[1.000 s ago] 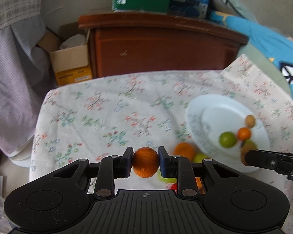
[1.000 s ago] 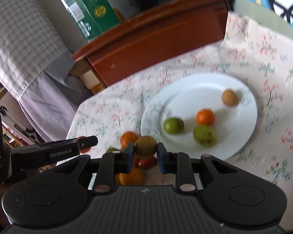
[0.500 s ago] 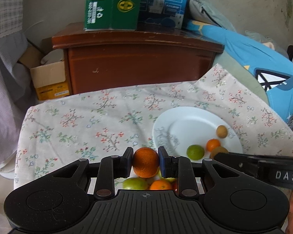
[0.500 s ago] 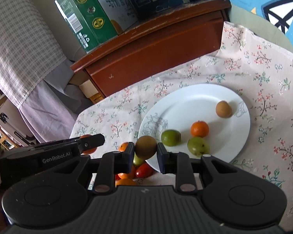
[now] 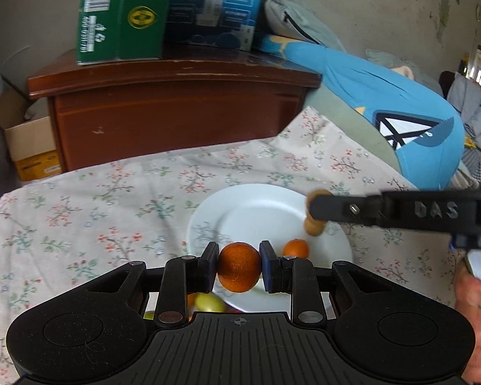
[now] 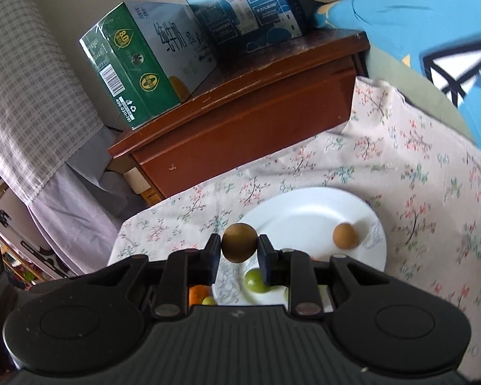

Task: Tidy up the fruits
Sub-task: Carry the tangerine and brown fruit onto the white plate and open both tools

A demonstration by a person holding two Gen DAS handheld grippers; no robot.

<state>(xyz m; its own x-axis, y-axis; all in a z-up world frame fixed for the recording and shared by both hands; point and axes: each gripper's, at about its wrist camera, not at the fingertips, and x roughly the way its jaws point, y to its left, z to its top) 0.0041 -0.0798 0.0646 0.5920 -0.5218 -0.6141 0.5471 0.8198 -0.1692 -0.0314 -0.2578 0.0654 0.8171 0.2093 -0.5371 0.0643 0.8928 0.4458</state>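
Both grippers were loaded over the white plate (image 5: 208, 215), which lay on the floral tablecloth (image 5: 96, 199) in the lower centre of each view. The left gripper (image 5: 239, 266) had its jaws clamped on an orange (image 5: 239, 271), held at lower centre of the left wrist view, above the near rim of the plate. The right gripper (image 6: 239, 253) had its jaws clamped on a brown round fruit (image 6: 239, 246), at centre of the right wrist view, over the plate's left rim; in the left wrist view this gripper entered from the right edge as a dark bar with the same fruit at its tip. Already on the plate were a small orange fruit (image 5: 295, 247), a tan-brown fruit (image 6: 345, 235) toward the far right of the plate, and a green fruit (image 6: 255, 281) partly hidden behind the right finger. Off the plate, at the bottom of both views and largely masked by the gripper bodies, at least 2 more fruits remained: a yellow-green one (image 5: 208, 301) and an orange one (image 6: 197, 293); their exact number could not be told. By this evidence the task appeared roughly half done: 3 fruits placed, 2 in transit awaiting release, and a small group still to be collected
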